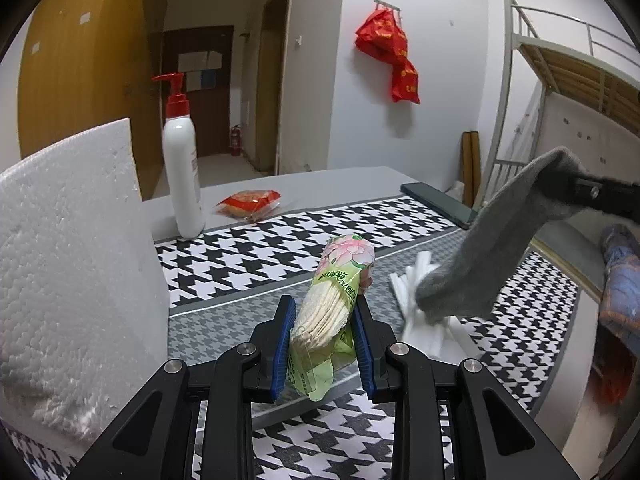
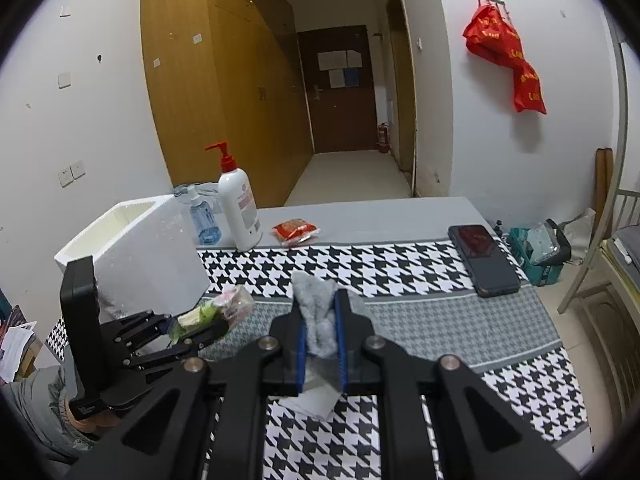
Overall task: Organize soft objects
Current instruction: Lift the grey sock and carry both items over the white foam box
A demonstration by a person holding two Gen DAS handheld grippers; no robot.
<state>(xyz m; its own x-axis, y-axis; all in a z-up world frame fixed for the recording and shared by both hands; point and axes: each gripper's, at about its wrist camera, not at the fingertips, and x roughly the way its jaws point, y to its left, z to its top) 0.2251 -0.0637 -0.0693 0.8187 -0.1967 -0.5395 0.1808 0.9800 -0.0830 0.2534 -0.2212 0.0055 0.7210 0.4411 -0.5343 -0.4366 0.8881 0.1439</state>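
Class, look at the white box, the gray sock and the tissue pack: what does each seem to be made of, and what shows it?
White box: probably foam, matte, with a beaded, pebbly surface.
Gray sock: knit fabric, fuzzy and drooping limply.
Tissue pack: thin glossy plastic film, wrinkled, with stacked paper sheets showing through.

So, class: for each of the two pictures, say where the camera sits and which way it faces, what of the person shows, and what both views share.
Left wrist: on the left gripper, looking along its fingers across the table at the tissue pack it grips; no body shows.
Right wrist: on the right gripper, clamped on the grey sock, facing the hallway door; a sleeve shows.
Shared: pump bottle, red bag, foam box.
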